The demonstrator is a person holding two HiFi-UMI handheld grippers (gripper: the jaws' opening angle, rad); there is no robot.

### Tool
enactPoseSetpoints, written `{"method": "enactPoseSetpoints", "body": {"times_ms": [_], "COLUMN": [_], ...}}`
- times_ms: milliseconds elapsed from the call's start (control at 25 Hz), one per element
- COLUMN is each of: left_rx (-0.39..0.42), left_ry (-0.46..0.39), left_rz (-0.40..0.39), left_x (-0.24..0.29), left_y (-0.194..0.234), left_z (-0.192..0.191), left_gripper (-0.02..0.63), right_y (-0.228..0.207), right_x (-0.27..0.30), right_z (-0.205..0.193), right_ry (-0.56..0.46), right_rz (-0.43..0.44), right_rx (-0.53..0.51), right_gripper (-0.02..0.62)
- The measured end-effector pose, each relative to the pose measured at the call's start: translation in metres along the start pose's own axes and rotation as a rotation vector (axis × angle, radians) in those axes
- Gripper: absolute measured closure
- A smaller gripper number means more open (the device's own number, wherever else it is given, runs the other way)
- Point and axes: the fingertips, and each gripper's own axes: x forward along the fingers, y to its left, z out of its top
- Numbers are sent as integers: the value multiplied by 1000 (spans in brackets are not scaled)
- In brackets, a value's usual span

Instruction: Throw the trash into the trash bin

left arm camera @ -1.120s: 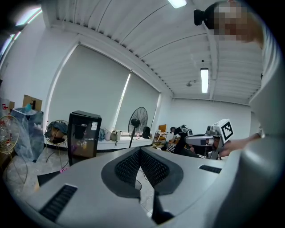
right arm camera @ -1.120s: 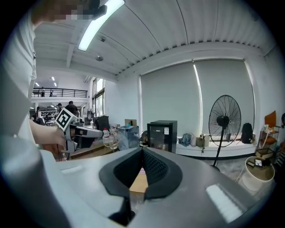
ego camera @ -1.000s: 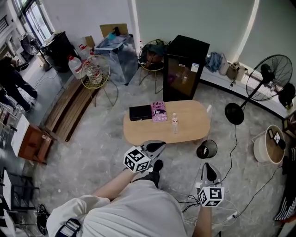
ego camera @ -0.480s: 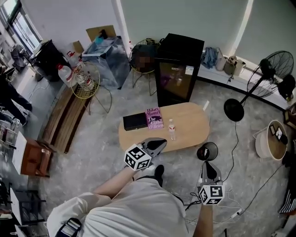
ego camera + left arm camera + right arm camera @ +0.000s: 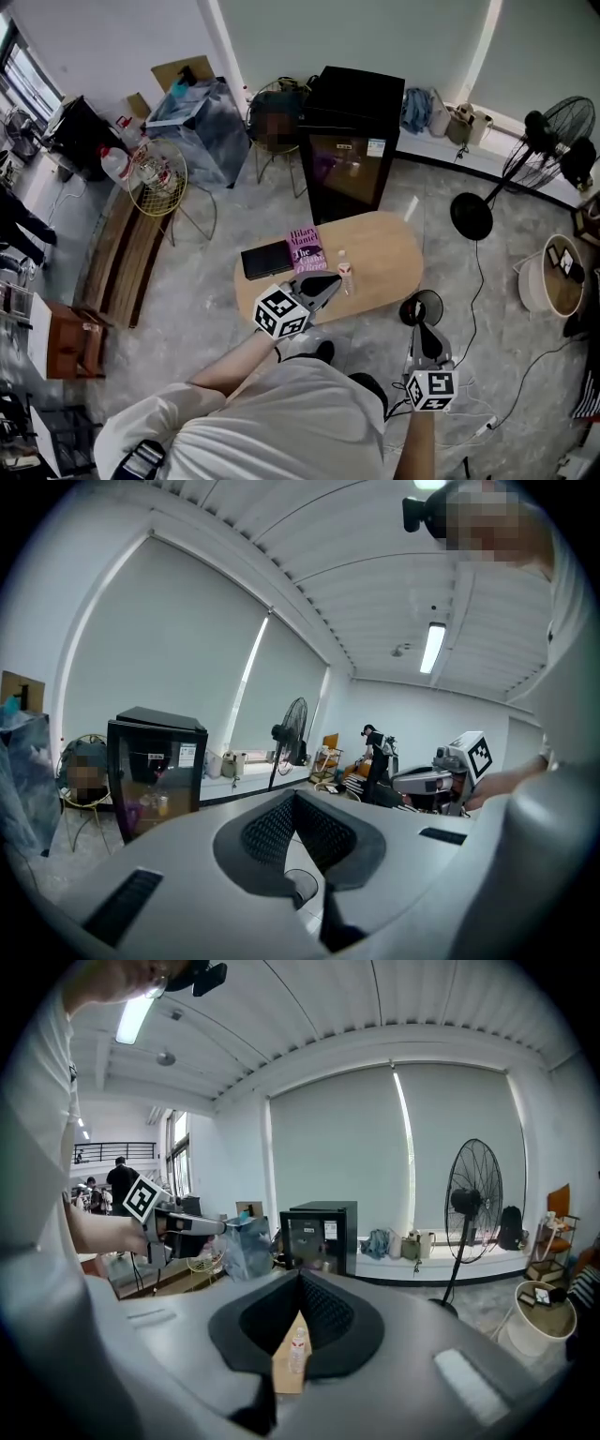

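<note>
Both tongs have come closer to the wooden bench (image 5: 389,248) since a second ago. The left tongs (image 5: 328,282) now reach over its near edge, just beside the small plastic bottle (image 5: 345,278) standing on it. The right tongs (image 5: 418,326) hang next to the black mesh trash bin (image 5: 412,302) on the floor. Each pair is closed and empty. A black box (image 5: 267,260) and a pink book (image 5: 305,249) reading "Hilary Mantel" lie on the bench; the bottle's label is too small to read.

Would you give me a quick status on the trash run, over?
Left hand-held gripper shut, empty. Right hand-held gripper shut, empty. Bottle upright on table, untouched. Trash bin beside table, nothing blocking.
</note>
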Motion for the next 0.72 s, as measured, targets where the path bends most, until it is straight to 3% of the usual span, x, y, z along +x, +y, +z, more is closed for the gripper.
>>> {"method": "enactPoseSetpoints", "body": {"times_ms": [280,720], "left_rx": [-27,-81], "left_ry": [3,-47], "left_rz": [15,186], "left_x": [13,43], "left_y": [11,17], "left_z": [-3,-5], "left_gripper": [600,600], "right_y": [-9,-63], "right_x": [21,61], "right_z": [2,13], "right_ry": [37,37], "right_rz": [36,182], "right_rx": [-16,-73], "right_gripper": [584,584]}}
